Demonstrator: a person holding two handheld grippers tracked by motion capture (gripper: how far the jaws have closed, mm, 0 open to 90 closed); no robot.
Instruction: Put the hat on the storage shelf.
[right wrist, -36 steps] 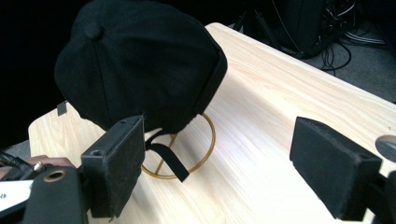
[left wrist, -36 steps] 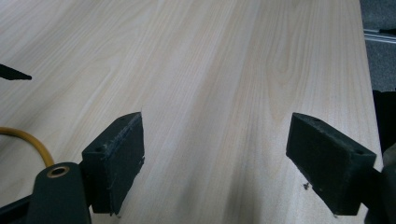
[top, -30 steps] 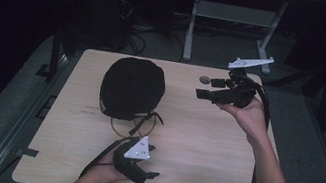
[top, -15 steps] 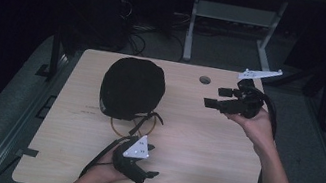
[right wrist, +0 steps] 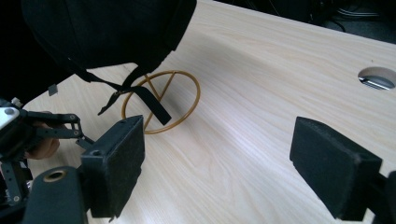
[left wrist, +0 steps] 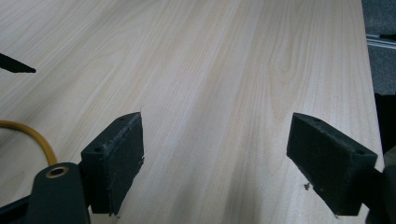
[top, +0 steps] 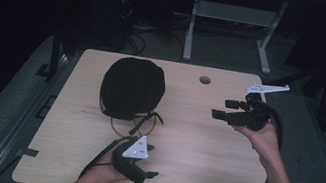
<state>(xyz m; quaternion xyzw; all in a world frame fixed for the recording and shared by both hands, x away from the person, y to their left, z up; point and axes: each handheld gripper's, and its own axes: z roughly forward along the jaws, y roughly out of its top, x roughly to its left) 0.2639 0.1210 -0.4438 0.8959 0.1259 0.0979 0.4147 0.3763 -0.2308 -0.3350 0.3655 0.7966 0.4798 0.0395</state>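
High view: soft black fabric cap (top: 132, 87) lies far-left on the pale wooden table (top: 200, 154), over a thin gold wire ring stand (top: 127, 126). Likely light, floppy; grip the brim or strap. Left gripper (top: 151, 161) and right gripper (top: 221, 108) both spread, empty.

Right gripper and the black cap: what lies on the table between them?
Nothing: in the high view, only bare wood of the table lies between the right gripper and the black cap.
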